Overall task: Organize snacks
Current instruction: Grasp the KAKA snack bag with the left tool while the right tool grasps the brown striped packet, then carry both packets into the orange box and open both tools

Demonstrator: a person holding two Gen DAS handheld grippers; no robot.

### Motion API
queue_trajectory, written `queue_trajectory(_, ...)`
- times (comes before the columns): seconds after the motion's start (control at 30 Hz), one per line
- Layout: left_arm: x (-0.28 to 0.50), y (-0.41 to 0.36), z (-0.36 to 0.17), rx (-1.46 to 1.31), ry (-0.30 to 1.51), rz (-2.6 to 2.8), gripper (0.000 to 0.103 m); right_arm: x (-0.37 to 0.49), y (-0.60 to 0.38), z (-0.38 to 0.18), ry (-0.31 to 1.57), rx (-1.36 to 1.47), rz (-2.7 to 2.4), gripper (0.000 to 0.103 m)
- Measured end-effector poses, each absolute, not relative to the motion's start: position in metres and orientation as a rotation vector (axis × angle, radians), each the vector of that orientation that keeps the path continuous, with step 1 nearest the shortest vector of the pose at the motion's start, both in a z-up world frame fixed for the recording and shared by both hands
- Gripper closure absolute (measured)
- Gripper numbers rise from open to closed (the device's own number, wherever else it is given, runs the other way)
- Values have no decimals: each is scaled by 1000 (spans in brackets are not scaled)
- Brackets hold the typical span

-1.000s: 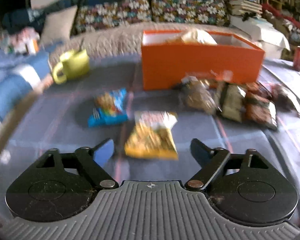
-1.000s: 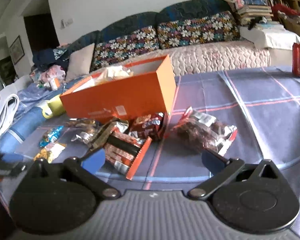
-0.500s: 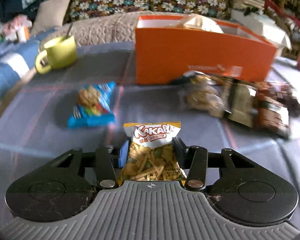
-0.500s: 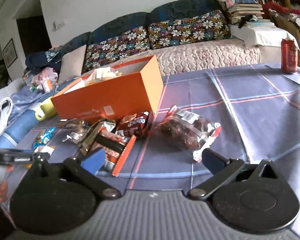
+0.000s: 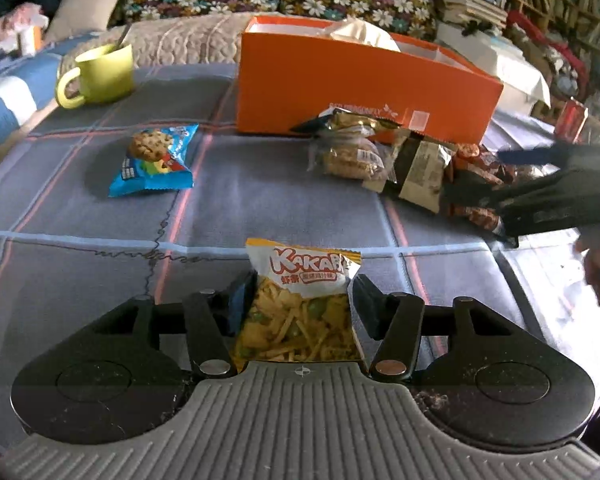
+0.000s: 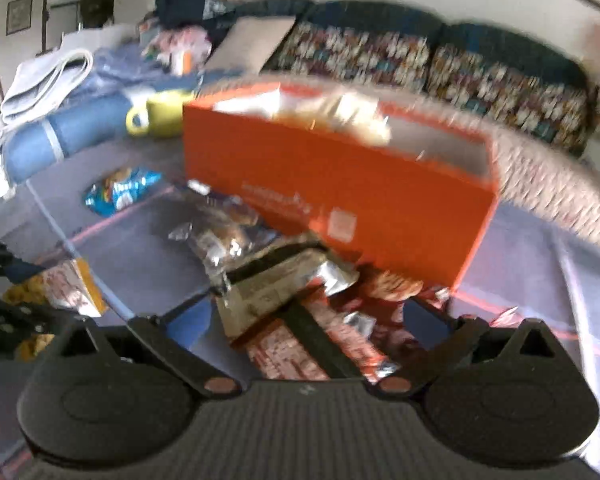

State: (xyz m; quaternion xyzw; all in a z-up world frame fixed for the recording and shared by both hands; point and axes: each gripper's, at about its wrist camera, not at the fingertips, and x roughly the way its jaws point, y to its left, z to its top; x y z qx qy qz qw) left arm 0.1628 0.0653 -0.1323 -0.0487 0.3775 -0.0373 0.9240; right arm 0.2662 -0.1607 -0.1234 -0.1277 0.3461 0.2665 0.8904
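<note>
Snacks lie scattered on a plaid grey-blue tablecloth (image 5: 80,240) in front of an open orange box (image 5: 360,88), and I hold a pair of tongs in each hand, both tilted down toward the table.

My left gripper (image 5: 300,300) points at the near part of the cloth. Between its fingers sits a yellow snack bag (image 5: 300,312) of crunchy sticks and green peas; its white top band carries red lettering that reads roughly "KAKAR", with small script below that I cannot make out. The jaws stand narrow and are easing apart: the left finger (image 5: 240,304) lies against the bag's edge, while the right one stands just beside the other edge, and I cannot tell whether it touches.

My right gripper (image 6: 308,316) hovers over the pile of wrappers just before the box, seen through motion blur. Its jaws are wide and are closing, with a red-and-white packet (image 6: 300,352) and a silver-tan packet (image 6: 268,284) lying beneath and between them; neither is gripped.

Farther left, a blue cookie packet (image 5: 156,160) lies alone. A yellow-green mug (image 5: 100,76) stands by the table's far edge. The box's front bears faint printing that I cannot read.
</note>
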Motion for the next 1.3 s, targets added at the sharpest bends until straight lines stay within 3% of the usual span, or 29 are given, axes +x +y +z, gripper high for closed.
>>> queue_trajectory(0.03, 162, 67, -132, -105, 773, -75, 80, 266, -162, -129, 760, -241, 562, 21)
queue_trajectory(0.07, 162, 69, -133, -110, 772, -74, 80, 261, -163, -132, 781, -227, 570, 25)
queue_trajectory(0.27, 161, 65, -134, -91, 765, -66, 67, 198, -164, -131, 758, -256, 594, 30)
queue_trajectory(0.4, 158, 53, -137, -22, 761, -56, 57, 175, -173, -134, 736, -241, 583, 23)
queue_trajectory(0.47, 158, 47, -138, 3, 766, -54, 49, 172, -174, -138, 735, -258, 583, 9)
queue_trajectory(0.63, 166, 39, -140, 24, 775, -51, 40, 181, -181, -137, 723, -213, 575, 9)
queue_trajectory(0.7, 170, 37, -141, 21, 776, -45, 39, 181, -182, -138, 712, -212, 574, 8)
queue_trajectory(0.77, 174, 37, -141, 18, 776, -46, 38, 179, -179, -140, 719, -232, 585, 1)
queue_trajectory(1.3, 179, 35, -140, 9, 782, -35, 38, 178, -182, -138, 727, -233, 565, 1)
